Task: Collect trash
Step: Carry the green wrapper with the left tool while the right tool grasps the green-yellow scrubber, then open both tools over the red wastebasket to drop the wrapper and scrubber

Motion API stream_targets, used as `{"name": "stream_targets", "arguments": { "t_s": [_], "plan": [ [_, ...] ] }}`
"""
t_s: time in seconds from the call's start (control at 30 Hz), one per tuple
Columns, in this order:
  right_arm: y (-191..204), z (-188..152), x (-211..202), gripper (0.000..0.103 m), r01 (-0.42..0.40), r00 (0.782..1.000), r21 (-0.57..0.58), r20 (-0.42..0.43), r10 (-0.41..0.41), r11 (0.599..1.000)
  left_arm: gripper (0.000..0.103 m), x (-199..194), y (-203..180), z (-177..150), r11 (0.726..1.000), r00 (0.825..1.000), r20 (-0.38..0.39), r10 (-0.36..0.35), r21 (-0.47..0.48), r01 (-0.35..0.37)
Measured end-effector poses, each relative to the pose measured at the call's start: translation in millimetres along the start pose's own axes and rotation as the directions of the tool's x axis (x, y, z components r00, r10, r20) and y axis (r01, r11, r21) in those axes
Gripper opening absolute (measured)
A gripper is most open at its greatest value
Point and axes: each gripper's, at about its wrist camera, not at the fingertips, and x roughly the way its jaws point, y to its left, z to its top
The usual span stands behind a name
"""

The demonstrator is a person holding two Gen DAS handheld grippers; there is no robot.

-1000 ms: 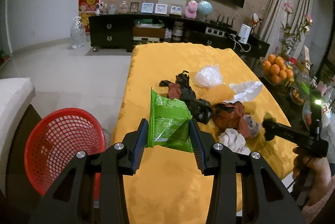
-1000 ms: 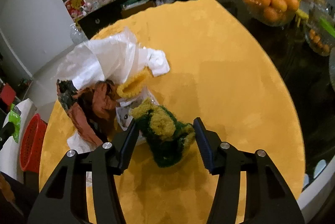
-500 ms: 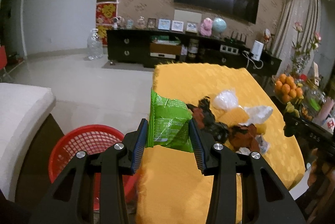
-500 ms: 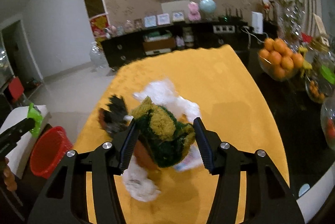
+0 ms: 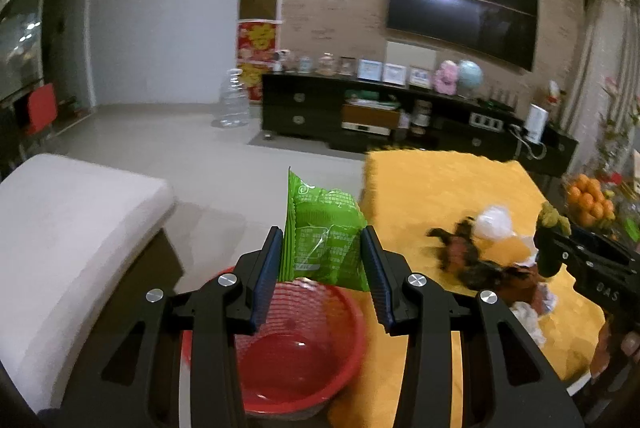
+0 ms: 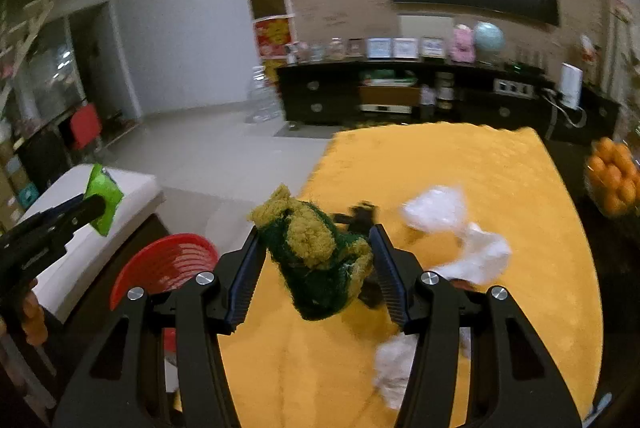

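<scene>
A green snack wrapper [image 5: 325,232] is clamped between the pads of the left hand-held gripper [image 5: 323,260], held in the air above the red mesh basket [image 5: 304,356] that stands on the floor at the corner of the surface. The right hand-held gripper [image 6: 316,260] is closed on a green-and-yellow scouring sponge [image 6: 316,260], raised over the near part of the surface.

The remaining trash lies in a loose heap on the surface: crumpled white plastic [image 6: 436,207], a white tissue wad [image 6: 394,368], and dark brown and black scraps [image 5: 476,260], blurred in both views.

The surface [image 6: 480,308] is covered in a bright yellow-orange cloth. On a dark top at its right edge stands a bowl of oranges [image 5: 588,197]. A white cushioned seat [image 5: 68,224] stands to the left of the basket. Beyond is pale tiled floor [image 5: 168,143], a large clear water bottle [image 5: 234,103], a long dark cabinet [image 5: 360,111] with framed pictures and a small globe on top, and a wall-mounted television [image 5: 460,3].
</scene>
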Motion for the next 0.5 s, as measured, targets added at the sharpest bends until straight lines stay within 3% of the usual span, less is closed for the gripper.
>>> {"name": "stream_targets", "arguments": {
  "t_s": [0.33,0.5],
  "plan": [
    [71,34,33,0.052,-0.138,0.99,-0.108,-0.017,0.137,0.984,0.039,7,54,-7,0.991,0.994,-0.029,0.106,-0.079,-0.108],
    [95,30,51,0.052,-0.215,0.977,-0.128,-0.044,0.211,0.968,0.039,23,71,-17,0.985,0.987,-0.083,0.14,-0.093,-0.148]
  ]
}}
